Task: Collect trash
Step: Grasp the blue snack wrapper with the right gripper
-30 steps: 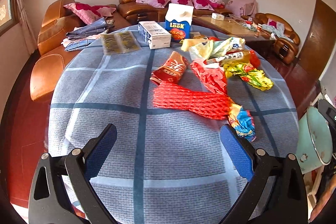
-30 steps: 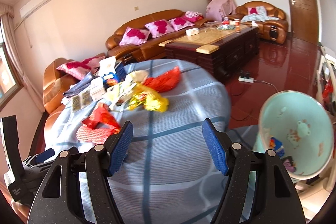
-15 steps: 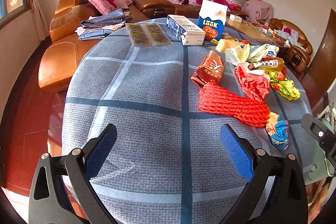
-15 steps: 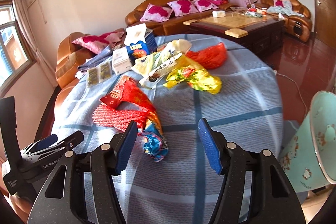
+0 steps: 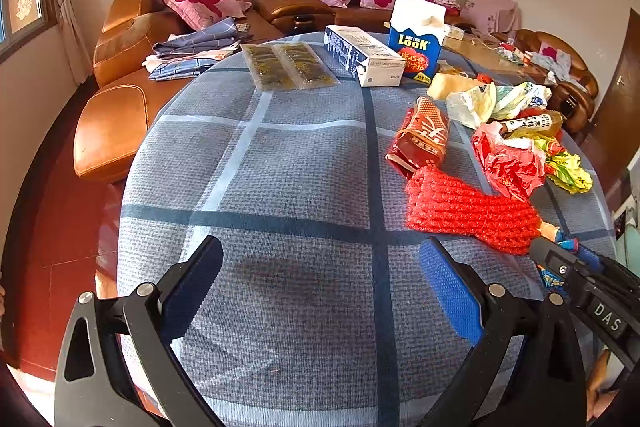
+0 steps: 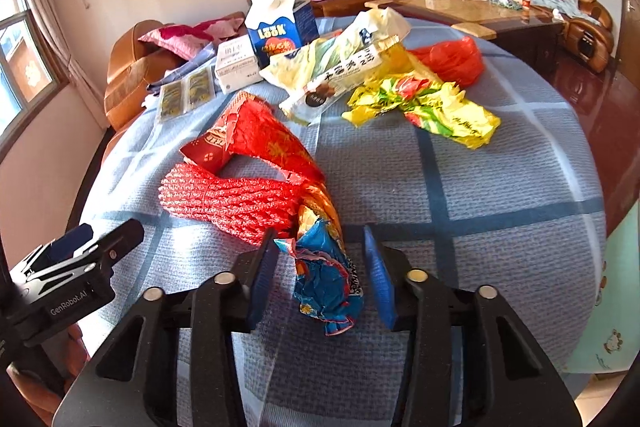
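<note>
A crumpled blue and orange wrapper lies on the blue checked tablecloth near the table's front edge. My right gripper straddles it and its jaws are closing; slivers of cloth still show between pads and wrapper. Just beyond lie a red mesh net, a red packet and a yellow-green wrapper. My left gripper stands open over bare cloth, left of the net, holding nothing. The right gripper shows at that view's right edge.
Farther back lie a white snack wrapper, a red plastic bag, a blue Look carton, a white box and flat sachets. A pale green bin stands off the table's right side. Sofas ring the room.
The right gripper has come down and forward over the blue wrapper, and its jaws have narrowed around it. The left gripper has drifted left, away from the trash.
</note>
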The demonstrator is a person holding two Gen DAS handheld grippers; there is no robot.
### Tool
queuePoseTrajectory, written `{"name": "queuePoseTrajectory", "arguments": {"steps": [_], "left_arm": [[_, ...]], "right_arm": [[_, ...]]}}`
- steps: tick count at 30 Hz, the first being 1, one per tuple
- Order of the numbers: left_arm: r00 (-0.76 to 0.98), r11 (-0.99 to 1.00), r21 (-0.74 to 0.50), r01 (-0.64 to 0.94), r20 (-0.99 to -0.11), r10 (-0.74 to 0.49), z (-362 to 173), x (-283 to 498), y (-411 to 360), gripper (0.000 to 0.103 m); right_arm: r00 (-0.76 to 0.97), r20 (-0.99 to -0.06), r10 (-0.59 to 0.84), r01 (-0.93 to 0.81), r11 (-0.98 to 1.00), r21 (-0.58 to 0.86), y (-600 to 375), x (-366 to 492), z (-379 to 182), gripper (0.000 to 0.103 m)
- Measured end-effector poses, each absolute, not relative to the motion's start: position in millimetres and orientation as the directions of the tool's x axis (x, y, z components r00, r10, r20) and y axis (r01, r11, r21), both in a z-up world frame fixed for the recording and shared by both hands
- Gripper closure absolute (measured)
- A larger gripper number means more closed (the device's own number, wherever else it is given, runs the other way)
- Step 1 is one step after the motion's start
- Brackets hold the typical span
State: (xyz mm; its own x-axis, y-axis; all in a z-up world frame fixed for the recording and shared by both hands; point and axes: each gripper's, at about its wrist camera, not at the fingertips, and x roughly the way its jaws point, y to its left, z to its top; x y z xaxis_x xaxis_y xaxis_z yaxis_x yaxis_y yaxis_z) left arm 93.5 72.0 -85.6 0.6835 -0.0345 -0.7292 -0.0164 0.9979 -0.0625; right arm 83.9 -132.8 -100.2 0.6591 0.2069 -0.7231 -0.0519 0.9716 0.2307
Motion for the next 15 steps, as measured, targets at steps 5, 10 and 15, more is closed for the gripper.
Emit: {"name": "queuePoseTrajectory", "arguments": {"steps": [5, 10, 15], "left_arm": [[0.698, 0.998, -0.061, 0.01, -0.715, -0.051, -77.9, 98.9, 62.0, 0.006], [0.699, 0.996, -0.073, 0.041, -0.71, -0.081, -72.8, 107.5, 50.1, 0.006], [0.683, 0.992, -0.103, 0.073, -0.72, -0.125, -71.0, 120.9, 33.0, 0.007]], "right_arm": [[0.654, -0.723, 0.224, -0.075, 0.97, 0.232, -130.9, 85.1, -102.5, 0.08], [0.693, -0.689, 0.212, -0.054, 0.968, 0.244, -141.3, 78.6, -90.7, 0.08], [0.742, -0.647, 0.176, -0.018, 0.97, 0.243, -159.3, 66.5, -76.9, 0.08]]}}
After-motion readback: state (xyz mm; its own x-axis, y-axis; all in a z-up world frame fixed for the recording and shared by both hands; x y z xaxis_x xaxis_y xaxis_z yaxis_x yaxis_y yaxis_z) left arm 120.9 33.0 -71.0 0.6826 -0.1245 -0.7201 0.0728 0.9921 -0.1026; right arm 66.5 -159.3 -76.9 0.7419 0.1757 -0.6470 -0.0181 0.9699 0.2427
